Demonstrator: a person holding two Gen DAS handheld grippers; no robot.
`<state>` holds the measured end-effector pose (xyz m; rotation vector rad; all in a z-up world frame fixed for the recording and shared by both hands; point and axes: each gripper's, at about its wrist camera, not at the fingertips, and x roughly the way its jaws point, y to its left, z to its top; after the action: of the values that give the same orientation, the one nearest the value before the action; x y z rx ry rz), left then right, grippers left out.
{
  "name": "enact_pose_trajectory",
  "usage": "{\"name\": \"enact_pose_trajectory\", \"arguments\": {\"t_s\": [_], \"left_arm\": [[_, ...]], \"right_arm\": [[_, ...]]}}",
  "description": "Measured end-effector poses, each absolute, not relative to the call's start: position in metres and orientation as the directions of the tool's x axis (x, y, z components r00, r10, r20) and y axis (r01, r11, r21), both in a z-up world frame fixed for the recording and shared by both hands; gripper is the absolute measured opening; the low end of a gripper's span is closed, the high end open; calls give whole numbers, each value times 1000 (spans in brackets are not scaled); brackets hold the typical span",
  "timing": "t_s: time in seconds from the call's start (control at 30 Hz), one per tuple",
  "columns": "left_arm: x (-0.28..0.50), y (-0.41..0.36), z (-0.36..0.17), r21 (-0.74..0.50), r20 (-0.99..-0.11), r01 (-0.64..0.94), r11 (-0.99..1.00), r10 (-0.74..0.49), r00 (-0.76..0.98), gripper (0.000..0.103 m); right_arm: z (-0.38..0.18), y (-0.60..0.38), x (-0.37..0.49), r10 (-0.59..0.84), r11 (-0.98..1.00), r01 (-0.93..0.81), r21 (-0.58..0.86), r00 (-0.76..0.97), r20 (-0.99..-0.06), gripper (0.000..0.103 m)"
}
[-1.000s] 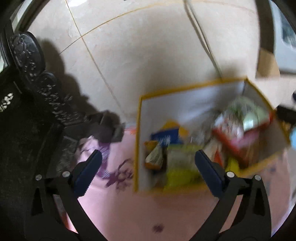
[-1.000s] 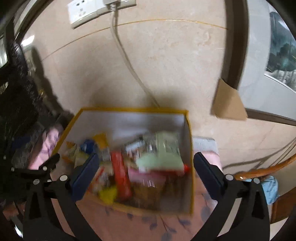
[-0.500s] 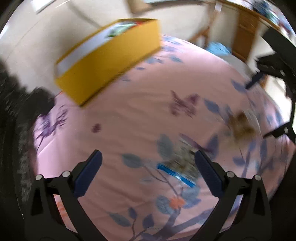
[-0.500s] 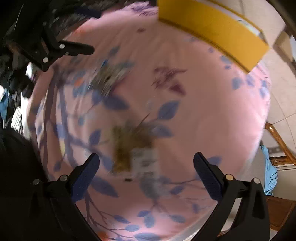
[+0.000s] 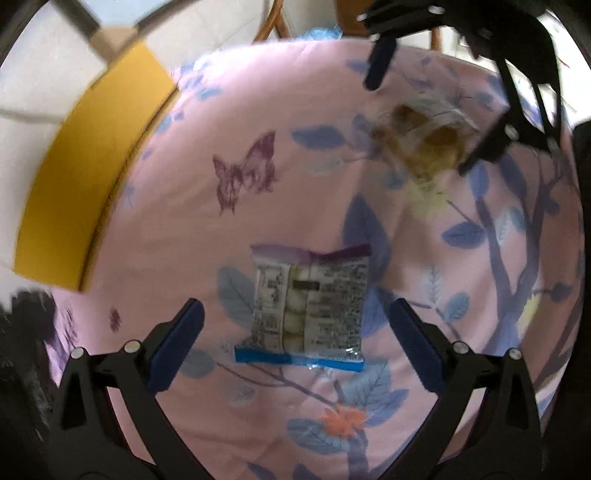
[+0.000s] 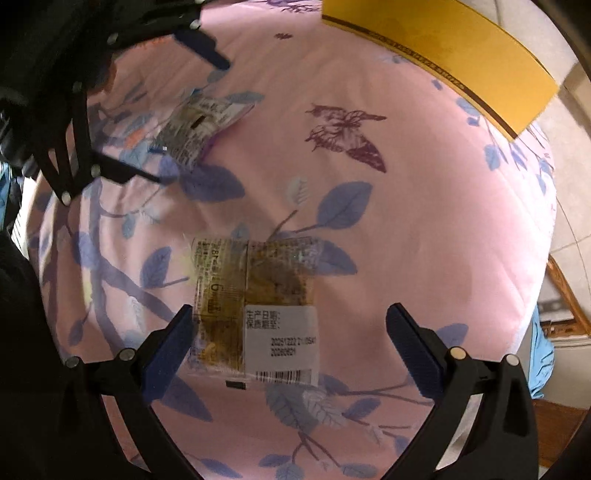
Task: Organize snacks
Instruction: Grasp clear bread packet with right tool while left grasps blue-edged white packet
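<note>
A clear snack packet with a blue bottom strip and purple top (image 5: 308,306) lies on the pink floral cloth (image 5: 207,229). My left gripper (image 5: 295,325) is open around it, a finger on each side, empty. A brown snack packet with a white date label (image 6: 258,314) lies between the open fingers of my right gripper (image 6: 290,328), close to the left finger. Each packet also shows in the other view: the brown one (image 5: 424,136) and the clear one (image 6: 195,129), each with the other gripper around it. The yellow box (image 5: 81,177) stands at the cloth's far edge (image 6: 461,55).
A wooden chair (image 5: 273,22) and blue cloth (image 6: 541,362) stand beyond the pink surface's edge. A tiled wall (image 5: 33,85) is behind the box. Dark clothing fills the lower left corners of both views.
Both grippers have swung away from the open yellow box of snacks and come down over the cloth. Each now has a packet between its open fingers.
</note>
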<state>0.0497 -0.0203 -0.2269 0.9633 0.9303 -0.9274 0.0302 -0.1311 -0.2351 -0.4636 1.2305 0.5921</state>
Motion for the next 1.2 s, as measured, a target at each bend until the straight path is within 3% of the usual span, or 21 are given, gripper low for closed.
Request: {"name": "enact_pose_trajectory", "arguments": {"t_s": [0.13, 0.2, 0.27, 0.3, 0.33, 0.4, 0.5, 0.7, 1.0, 1.07, 1.1, 1.2], "left_arm": [[73, -14, -230, 115, -955, 860, 497, -183, 233, 101], [80, -7, -232, 57, -967, 757, 651, -153, 204, 101], [76, -3, -228, 13, -966, 686, 728, -168, 196, 81], [71, -4, -225, 20, -962, 664, 748, -166, 216, 63], [63, -7, -222, 22, -958, 647, 762, -170, 233, 37], [54, -13, -220, 91, -947, 604, 792, -120, 299, 11], [48, -12, -218, 70, -934, 549, 833, -138, 330, 10], [42, -23, -201, 79, -894, 513, 855, -166, 416, 6], [41, -12, -172, 80, -854, 475, 876, -185, 485, 9], [41, 3, -165, 72, -846, 483, 872, -204, 493, 58], [41, 8, -161, 75, -830, 495, 865, -221, 511, 88], [47, 12, -146, 64, -800, 631, 773, -338, 496, 89]], "right_arm": [[-240, -134, 31, 179, 780, -623, -54, 304, -936, 100], [-239, -139, 27, 199, 814, -581, -23, 315, -928, 88], [-234, -139, 23, 194, 845, -535, -18, 338, -921, 57], [-231, -136, 21, 175, 853, -521, -36, 349, -921, 56], [-231, -133, 19, 133, 872, -486, -60, 353, -926, 56], [-231, -133, 18, 137, 908, -419, -21, 343, -929, 56], [-228, -140, 15, 203, 956, -274, 108, 350, -914, 56], [-214, -143, -8, 203, 975, -163, 148, 408, -890, 56], [-193, -161, -27, 138, 990, -102, 100, 496, -857, 56], [-193, -166, -31, 139, 990, -80, 114, 492, -859, 56], [-193, -169, -35, 139, 990, -71, 120, 491, -860, 56], [-196, -175, -44, 146, 989, -55, 136, 477, -867, 56]]}}
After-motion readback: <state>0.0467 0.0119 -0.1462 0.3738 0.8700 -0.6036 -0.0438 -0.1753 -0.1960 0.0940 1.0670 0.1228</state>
